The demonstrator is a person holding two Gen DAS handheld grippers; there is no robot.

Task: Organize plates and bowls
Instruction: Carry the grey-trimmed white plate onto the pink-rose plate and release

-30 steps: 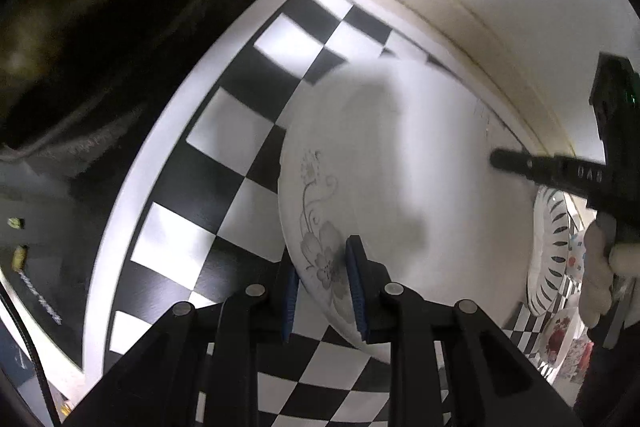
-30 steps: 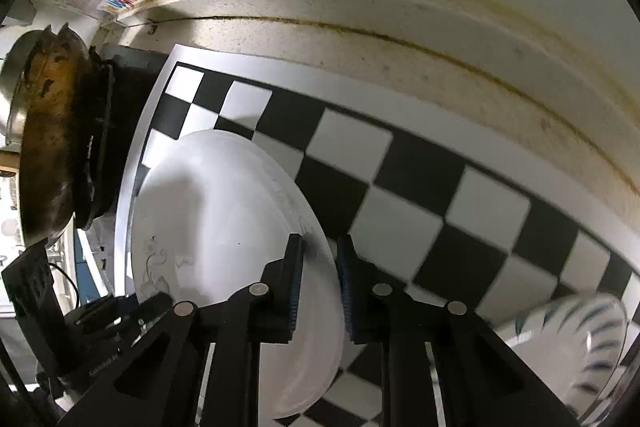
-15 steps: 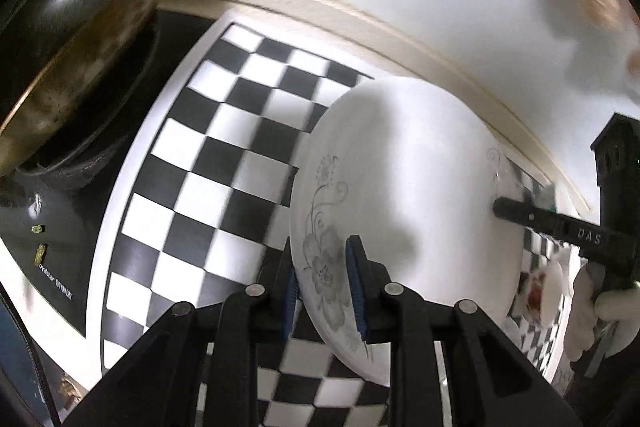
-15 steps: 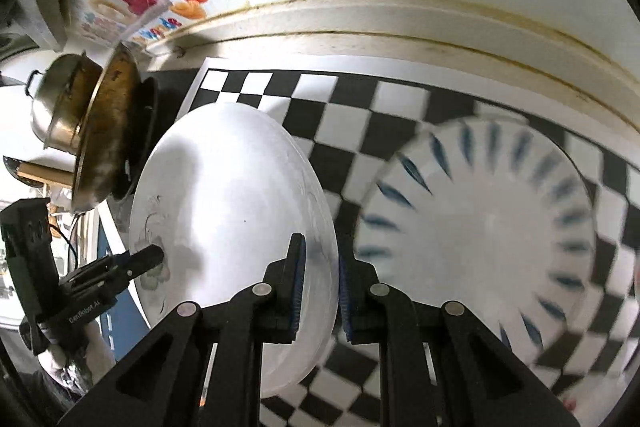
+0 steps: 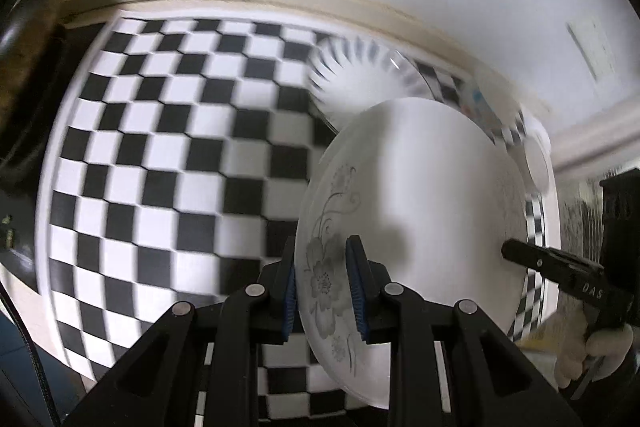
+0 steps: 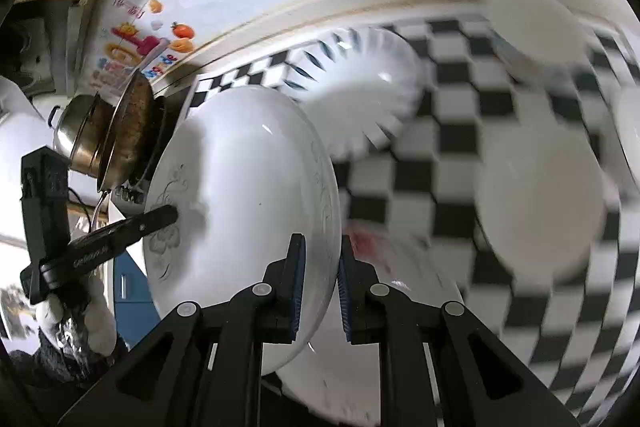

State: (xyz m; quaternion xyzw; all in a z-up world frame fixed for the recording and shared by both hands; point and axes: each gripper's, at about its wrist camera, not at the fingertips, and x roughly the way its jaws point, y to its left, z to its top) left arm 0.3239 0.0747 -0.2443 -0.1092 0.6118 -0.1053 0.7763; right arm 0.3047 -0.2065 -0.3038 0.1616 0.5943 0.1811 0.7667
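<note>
Above the checkered mat [image 5: 168, 147], both grippers, left [image 5: 322, 283] and right [image 6: 320, 283], are clamped on opposite rims of the plate [image 5: 420, 195].

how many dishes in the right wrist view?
At least 6: floral plate held by both grippers; blue-striped plate behind it; red-patterned plate beneath; plain white dish right; white bowl top right; one cut off at the right edge. Blur may hide more.

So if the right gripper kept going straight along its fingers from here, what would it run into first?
The right gripper is already clamped on the floral plate rim. Straight ahead, beyond the rim, probably the blue-striped plate on the checkered mat, though blur and fisheye leave depth uncertain.
</note>
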